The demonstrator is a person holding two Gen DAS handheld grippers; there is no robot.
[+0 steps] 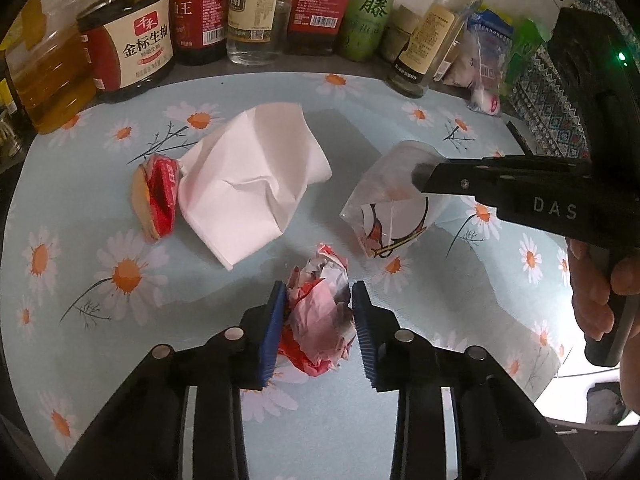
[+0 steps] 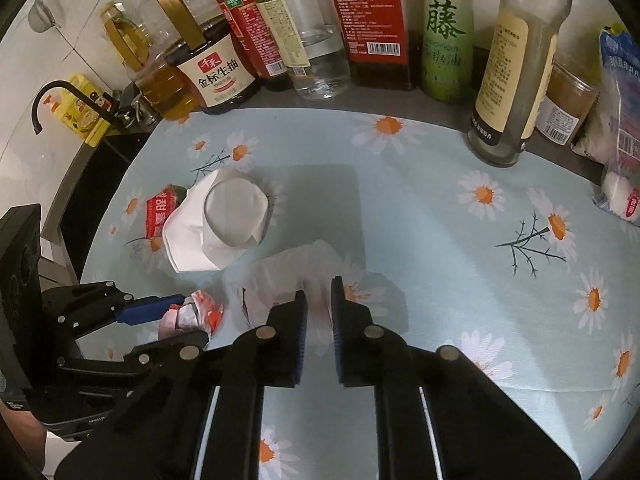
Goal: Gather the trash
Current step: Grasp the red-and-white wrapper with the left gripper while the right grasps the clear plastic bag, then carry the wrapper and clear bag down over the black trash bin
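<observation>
left hand-held gripper (image 1: 318, 312): pinching the crumpled red-and-white wrapper (image 1: 318, 316) on the desk (image 1: 120, 320)
right hand-held gripper (image 2: 319, 308): clamped on the clear plastic bag (image 2: 288, 276)
white tissue (image 1: 248, 184): lying beside a red packet (image 1: 160, 196)

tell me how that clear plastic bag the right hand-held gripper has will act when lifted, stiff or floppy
Probably floppy: the clear plastic bag is thin, creased film, pinched at one edge by the right hand-held gripper, so the rest should sag. Likely very light, since it looks empty. The film may be slippery, so it could slide from the pads.
</observation>
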